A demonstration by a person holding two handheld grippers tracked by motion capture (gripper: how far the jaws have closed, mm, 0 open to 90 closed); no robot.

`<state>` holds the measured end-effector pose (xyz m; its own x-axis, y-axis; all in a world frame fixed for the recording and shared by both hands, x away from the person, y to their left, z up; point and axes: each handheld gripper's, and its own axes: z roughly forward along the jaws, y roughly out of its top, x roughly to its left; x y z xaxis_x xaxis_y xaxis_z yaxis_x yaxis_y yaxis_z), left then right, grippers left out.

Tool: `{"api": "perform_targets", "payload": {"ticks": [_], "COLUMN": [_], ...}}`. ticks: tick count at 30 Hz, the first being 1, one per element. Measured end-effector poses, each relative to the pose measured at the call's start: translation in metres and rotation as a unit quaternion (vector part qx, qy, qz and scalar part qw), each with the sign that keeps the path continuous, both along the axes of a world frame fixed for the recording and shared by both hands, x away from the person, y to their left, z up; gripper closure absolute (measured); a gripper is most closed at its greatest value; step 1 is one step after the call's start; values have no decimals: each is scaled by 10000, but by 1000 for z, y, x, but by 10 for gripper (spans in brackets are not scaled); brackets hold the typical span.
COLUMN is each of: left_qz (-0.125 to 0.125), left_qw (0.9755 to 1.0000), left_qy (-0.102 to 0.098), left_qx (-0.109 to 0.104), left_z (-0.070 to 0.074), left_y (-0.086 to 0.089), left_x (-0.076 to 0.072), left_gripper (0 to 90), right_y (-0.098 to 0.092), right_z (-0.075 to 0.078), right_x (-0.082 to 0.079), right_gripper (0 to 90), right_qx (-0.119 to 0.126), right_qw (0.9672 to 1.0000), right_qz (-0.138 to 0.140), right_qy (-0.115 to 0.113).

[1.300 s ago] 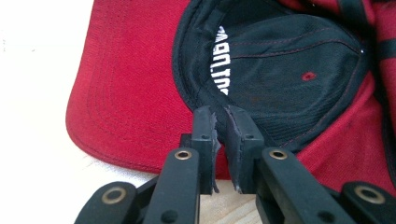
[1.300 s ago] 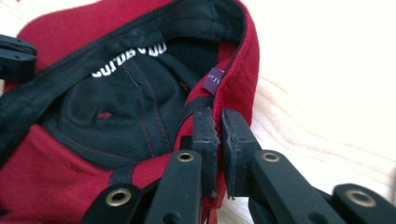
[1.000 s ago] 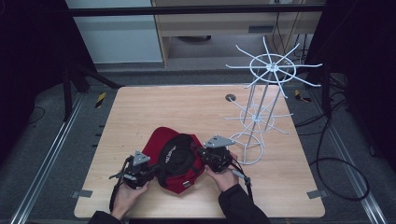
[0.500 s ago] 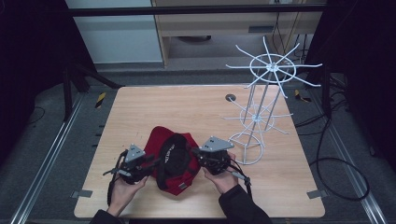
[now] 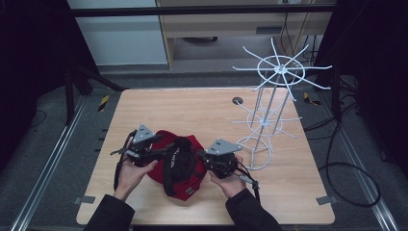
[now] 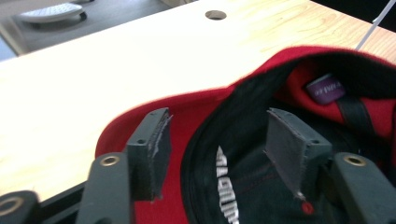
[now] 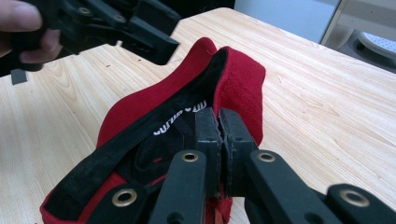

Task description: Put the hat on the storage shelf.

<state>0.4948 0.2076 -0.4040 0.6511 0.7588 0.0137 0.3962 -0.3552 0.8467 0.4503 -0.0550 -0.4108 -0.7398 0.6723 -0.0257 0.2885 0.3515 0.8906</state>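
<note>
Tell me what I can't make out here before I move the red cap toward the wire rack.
- Red cap: its front and any logo stay hidden in the high view, since it lies inside up.
- White lettering on the inner band: blurred and cut by the bottom edge in the left gripper view.
- Purple label: print too small.
- Right tongs: their pads hide how much cap edge they pinch.
- Wire rack: hook tips too thin to judge.

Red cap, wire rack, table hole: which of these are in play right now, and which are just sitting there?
In play:
- red cap, lying inside-up on the table
- right gripper, shut on the cap's edge
- left gripper, jaws just opened, the cap's rim between them but not pinched

Lying about:
- white wire rack, standing at the right, nothing on it
- round hole in the table
</note>
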Motion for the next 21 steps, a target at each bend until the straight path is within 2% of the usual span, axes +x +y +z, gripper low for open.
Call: {"api": "perform_targets", "payload": {"ticks": [1, 6, 12, 14, 15, 18, 19, 20, 21], "left_qz": [-50, -184, -477, -542, -648, -704, -739, -739, -760], "left_qw": [9999, 9995, 9976, 9970, 9965, 9963, 9959, 9959, 9959], "left_qy": [-17, -88, -163, -174, -83, -58, 30, 30, 83], "left_qx": [162, 228, 478, 525, 518, 498, 519, 519, 483], "left_z": [2, 6, 6, 4, 1, -4, -6, -6, -7], "left_y": [-6, -16, -29, -32, -35, -38, -39, -39, -38], "left_x": [5, 14, 26, 29, 33, 36, 39, 39, 40], "left_gripper": [351, 304, 282, 298, 319, 393, 426, 462, 462], "right_y": [0, 0, 1, 1, 2, 3, 5, 5, 5], "right_z": [0, 0, 2, 2, 3, 4, 5, 5, 5], "right_x": [1, 3, 6, 6, 7, 7, 7, 7, 7], "right_gripper": [879, 879, 879, 879, 879, 880, 880, 880, 881], "right_qx": [2, 14, 8, 5, -16, -13, -39, -39, -43], "right_qw": [10000, 10000, 10000, 10000, 10000, 10000, 10000, 10000, 10000], "right_qz": [-1, -11, -16, -13, -1, -3, 0, 0, 8], "right_qy": [1, 1, -27, -40, -63, -82, -78, -78, -86]}}
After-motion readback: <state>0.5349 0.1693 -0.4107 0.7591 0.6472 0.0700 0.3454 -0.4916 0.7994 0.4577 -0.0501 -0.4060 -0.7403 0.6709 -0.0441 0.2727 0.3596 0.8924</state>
